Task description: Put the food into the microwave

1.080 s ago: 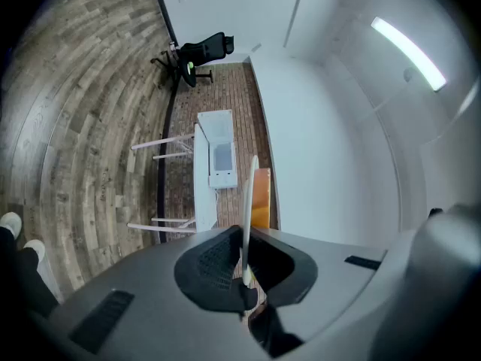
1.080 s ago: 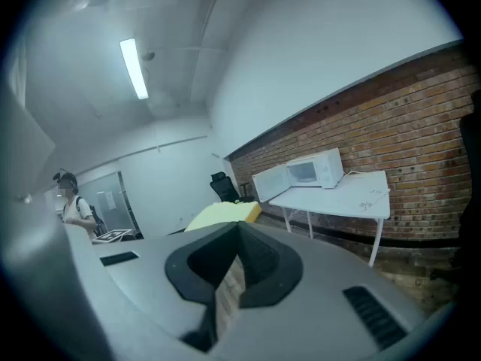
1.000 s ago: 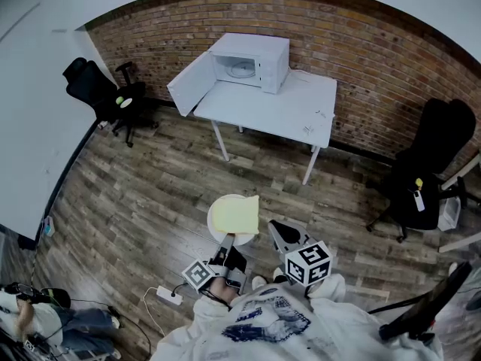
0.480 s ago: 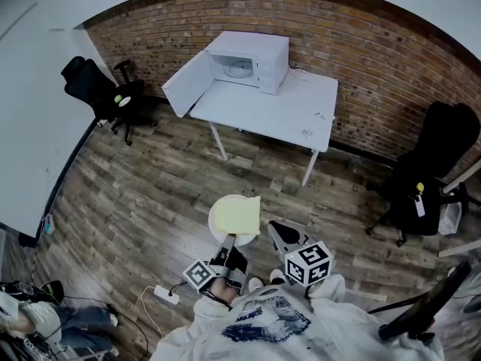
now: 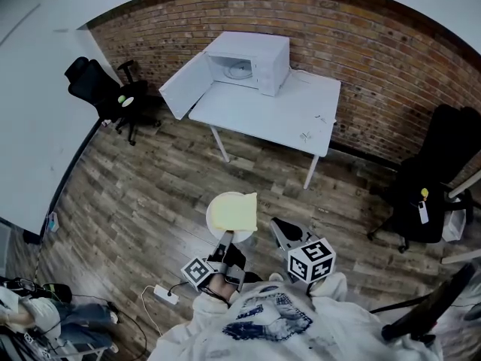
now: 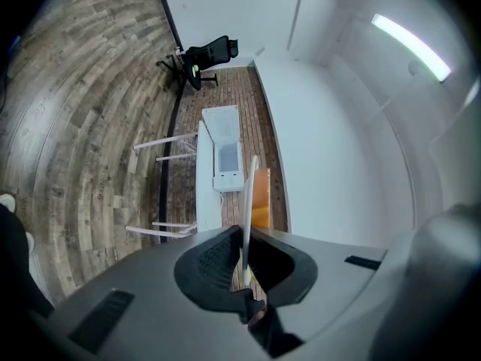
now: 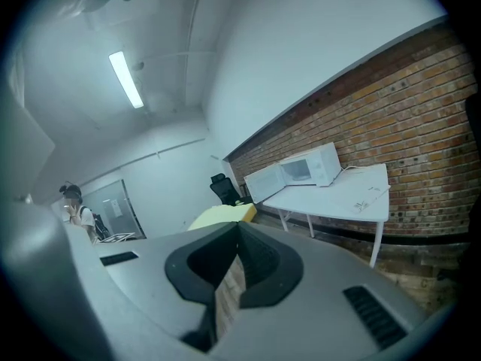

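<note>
A yellow slice of food lies on a white plate held out over the wooden floor. My left gripper is shut on the plate's near rim. In the left gripper view the plate stands edge-on between the fingers, with the food beside it. My right gripper hangs just right of the plate, shut with nothing in it; its jaws meet at the tips. The white microwave stands on the white table against the brick wall, its door swung open to the left.
A black office chair stands left of the table and another at the right. Small papers lie on the table. A power strip with its cable lies on the floor near my feet. A person is at the lower left.
Both grippers have drifted a little toward the table, the plate going along in the left one. Neither grip has changed.
</note>
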